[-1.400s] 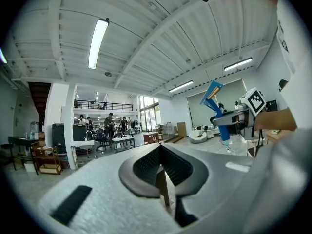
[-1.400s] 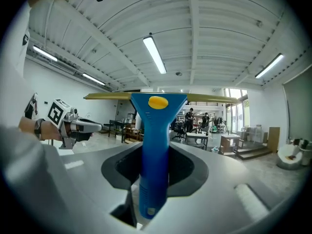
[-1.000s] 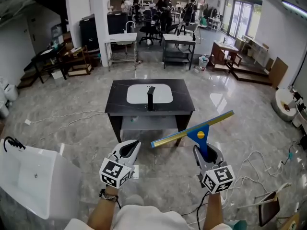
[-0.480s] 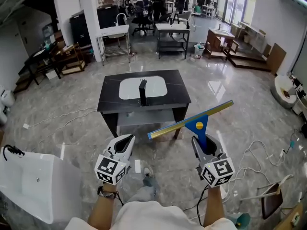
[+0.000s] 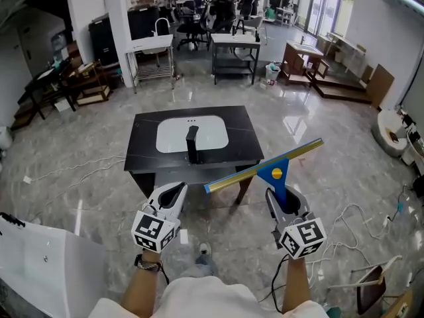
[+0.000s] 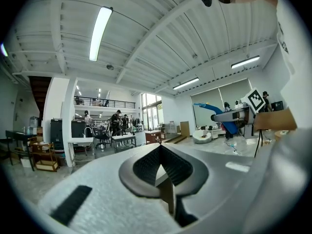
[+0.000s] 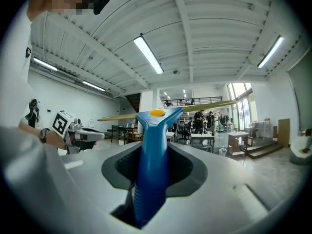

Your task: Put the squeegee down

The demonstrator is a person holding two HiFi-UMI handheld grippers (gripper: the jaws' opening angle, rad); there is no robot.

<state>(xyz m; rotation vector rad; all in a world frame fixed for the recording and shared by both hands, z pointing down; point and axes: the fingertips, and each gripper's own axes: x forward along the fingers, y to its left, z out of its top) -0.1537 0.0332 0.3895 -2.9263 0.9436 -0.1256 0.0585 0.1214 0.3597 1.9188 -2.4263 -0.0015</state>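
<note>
As the black table [image 5: 245, 138] draws nearer than a second ago | right gripper [image 5: 279, 203] clamped on the squeegee [image 5: 273, 174] handle | left gripper [image 5: 176, 191] jaws together, empty

left tool [image 5: 176, 191], right tool [image 5: 278, 199]: grey, checker-marked cubes [image 5: 154, 231] | watch [image 5: 148, 265]: dark | shirt [image 5: 212, 301]: white
</note>
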